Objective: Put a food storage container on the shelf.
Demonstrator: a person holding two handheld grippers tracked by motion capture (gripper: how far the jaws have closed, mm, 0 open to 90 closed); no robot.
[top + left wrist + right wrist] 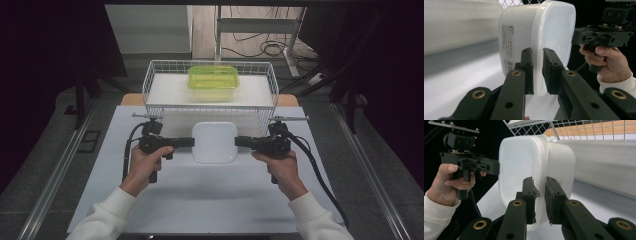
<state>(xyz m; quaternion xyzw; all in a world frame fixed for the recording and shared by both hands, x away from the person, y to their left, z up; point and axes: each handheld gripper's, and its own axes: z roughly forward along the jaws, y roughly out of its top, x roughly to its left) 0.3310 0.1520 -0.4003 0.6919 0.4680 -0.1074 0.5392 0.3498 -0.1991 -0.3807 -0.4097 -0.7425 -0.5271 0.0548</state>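
Note:
A white lidded plastic container (214,141) hangs above the white table between my two grippers. My left gripper (190,142) is shut on the rim at its left edge, and in the left gripper view the black pads clamp the container (539,37) at its lid rim, with my left gripper (538,72) pinching it. My right gripper (239,142) is shut on the opposite rim; the right gripper view has the container (524,165) clamped by my right gripper (539,200). Each gripper view shows the other hand and gripper beyond the container.
A white wire basket (150,85) stands at the back of the table, raised on a white block, holding a green translucent lidded box (213,78). Dark floor and metal rails flank the white table sheet (210,200). Cables lie on the floor behind.

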